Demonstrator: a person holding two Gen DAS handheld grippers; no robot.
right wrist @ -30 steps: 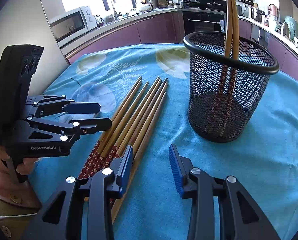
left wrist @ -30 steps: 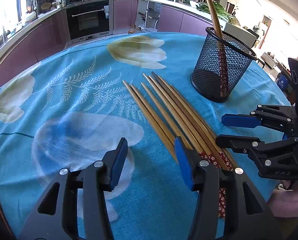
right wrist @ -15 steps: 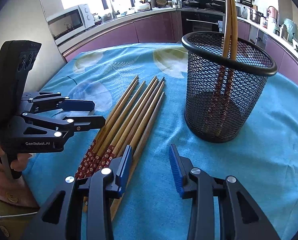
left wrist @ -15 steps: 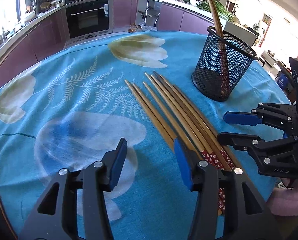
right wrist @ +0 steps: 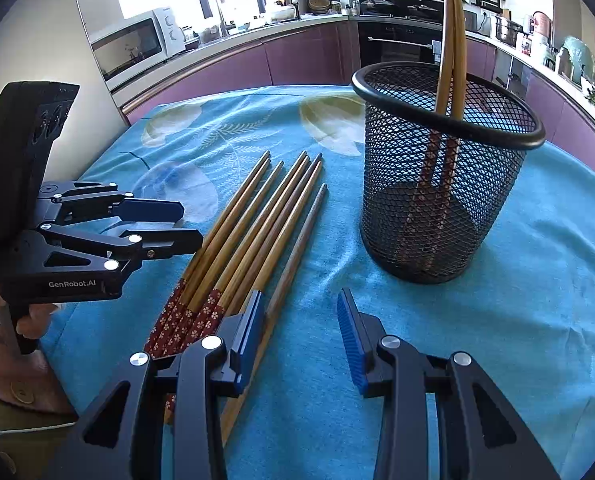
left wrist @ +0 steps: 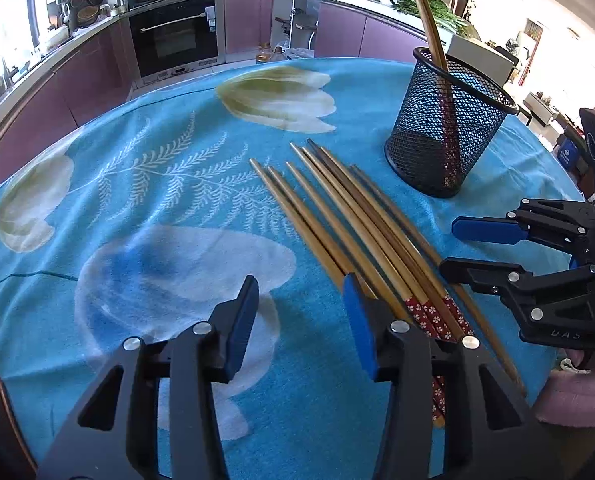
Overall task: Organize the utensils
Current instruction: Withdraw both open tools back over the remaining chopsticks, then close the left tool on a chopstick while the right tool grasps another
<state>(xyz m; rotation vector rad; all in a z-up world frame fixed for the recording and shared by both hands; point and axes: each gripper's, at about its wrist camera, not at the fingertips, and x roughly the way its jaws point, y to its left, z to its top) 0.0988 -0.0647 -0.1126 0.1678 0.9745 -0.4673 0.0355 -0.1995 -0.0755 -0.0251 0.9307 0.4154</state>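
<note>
Chopsticks (left wrist: 349, 216) lie in a loose fan on the blue flowered cloth of the surface (left wrist: 145, 200), running from the middle of the left wrist view down to its lower right, their red patterned ends nearest me. That suits me: the thick ends are the part to pick up, and they point toward both my tools. Two more chopsticks (right wrist: 451, 40) already stand in the black mesh holder (right wrist: 449, 136), upper right of the right wrist view, patterned ends down and leaning on the rim — so the holder is plainly where the rest belong.

My left gripper (left wrist: 301, 320) hangs over the cloth just beside the fan. Its fingers have just been closing a little, yet they are parted and hold nothing; the right-hand finger (left wrist: 359, 328) sits over the outermost sticks, the other over bare cloth. My right gripper (right wrist: 299, 332) waits at the bottom of its own view, parted too and empty, its left finger (right wrist: 249, 332) over the patterned ends, the gap over plain cloth between fan and holder.

I judge the next step is a pick of a stick or a pair. They lie close together, so separating just two could be fiddly — a shallow, narrow pinch seems wise.
</note>
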